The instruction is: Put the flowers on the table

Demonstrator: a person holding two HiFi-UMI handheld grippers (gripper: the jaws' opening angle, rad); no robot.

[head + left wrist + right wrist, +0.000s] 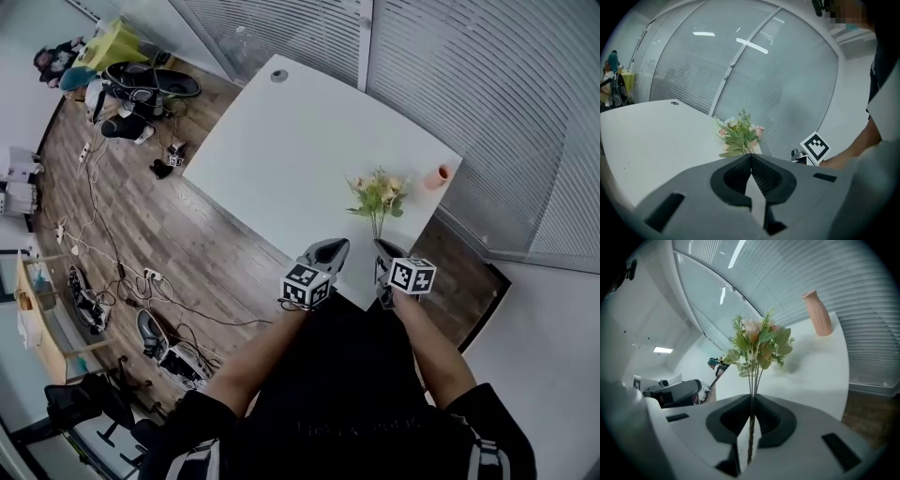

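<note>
Flowers (759,345) pinched in right gripper (751,400), pink vase (818,314) beyond on table (815,376)

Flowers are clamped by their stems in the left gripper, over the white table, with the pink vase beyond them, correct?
No, it's the right gripper that clamps the flowers by their stems, as the right gripper view shows; the left gripper has its jaws shut on nothing. The flowers are over the white table, pink vase beyond.

Wood floor (211,251) — slatted blinds (487,84) — white wall (553,337)
</note>
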